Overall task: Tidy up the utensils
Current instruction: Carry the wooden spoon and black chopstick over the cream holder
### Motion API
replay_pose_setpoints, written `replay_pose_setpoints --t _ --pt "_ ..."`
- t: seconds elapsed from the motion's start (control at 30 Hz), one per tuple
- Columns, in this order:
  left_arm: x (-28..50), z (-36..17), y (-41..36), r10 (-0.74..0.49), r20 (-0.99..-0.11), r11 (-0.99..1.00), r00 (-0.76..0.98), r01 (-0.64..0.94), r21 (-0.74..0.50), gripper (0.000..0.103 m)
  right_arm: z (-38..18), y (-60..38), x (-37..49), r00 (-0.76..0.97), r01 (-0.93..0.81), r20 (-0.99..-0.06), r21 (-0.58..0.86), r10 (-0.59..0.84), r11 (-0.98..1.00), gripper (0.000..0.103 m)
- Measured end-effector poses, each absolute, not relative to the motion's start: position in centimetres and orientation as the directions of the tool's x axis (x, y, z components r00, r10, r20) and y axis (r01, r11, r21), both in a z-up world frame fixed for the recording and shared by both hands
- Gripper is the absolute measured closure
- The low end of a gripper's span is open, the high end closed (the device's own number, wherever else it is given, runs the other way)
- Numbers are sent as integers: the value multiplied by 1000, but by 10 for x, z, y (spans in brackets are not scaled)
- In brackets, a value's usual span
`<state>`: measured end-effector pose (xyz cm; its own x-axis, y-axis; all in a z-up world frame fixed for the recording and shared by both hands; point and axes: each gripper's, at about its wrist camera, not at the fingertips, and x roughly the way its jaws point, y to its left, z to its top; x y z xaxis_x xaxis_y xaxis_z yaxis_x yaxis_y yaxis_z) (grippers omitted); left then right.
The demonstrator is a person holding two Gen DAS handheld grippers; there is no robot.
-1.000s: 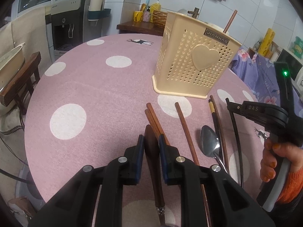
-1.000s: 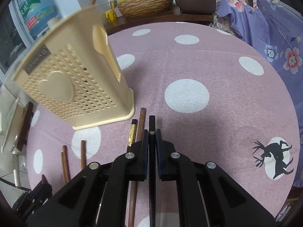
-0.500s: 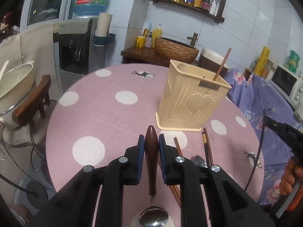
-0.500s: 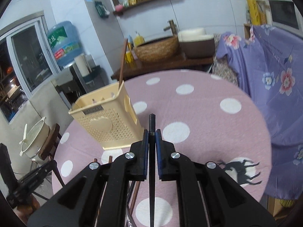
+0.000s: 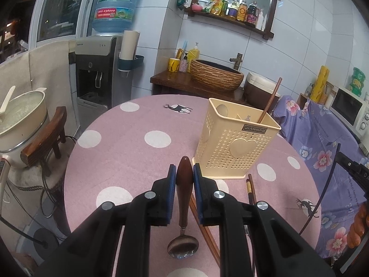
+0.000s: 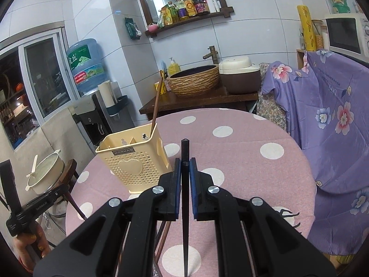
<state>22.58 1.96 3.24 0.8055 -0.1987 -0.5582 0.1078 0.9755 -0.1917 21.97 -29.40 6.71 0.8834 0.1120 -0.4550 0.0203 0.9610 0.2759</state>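
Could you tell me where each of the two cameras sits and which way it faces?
Left wrist: on the left tongs, angled down across the pink dotted table towards the sink wall; the tongs clamp a wooden-handled spoon; the other hand shows at right.
Right wrist: on the right tongs, facing the same wall, clamping a black chopstick; the left hand shows bottom left.
Shared: the table, the beige utensil basket with one brown chopstick in it, and loose chopsticks on the cloth.

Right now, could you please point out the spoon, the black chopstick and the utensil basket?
spoon [image 5: 183, 177]: left wrist view, on its wooden handle.
black chopstick [image 6: 184, 152]: right wrist view, near its blunt end.
utensil basket [image 5: 244, 149]: left wrist view, on the heart.
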Motion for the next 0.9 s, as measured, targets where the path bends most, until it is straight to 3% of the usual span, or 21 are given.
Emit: replay_pose_setpoints --t 0.6,0.9 --pt "233 53 15 -212 -520 975 828 142 -171 87 85 -286 222 888 -19 -439 254 132 967 95" --pt "241 86 3 -276 -487 960 829 218 -173 87 108 -280 233 886 -71 -429 255 179 964 95"
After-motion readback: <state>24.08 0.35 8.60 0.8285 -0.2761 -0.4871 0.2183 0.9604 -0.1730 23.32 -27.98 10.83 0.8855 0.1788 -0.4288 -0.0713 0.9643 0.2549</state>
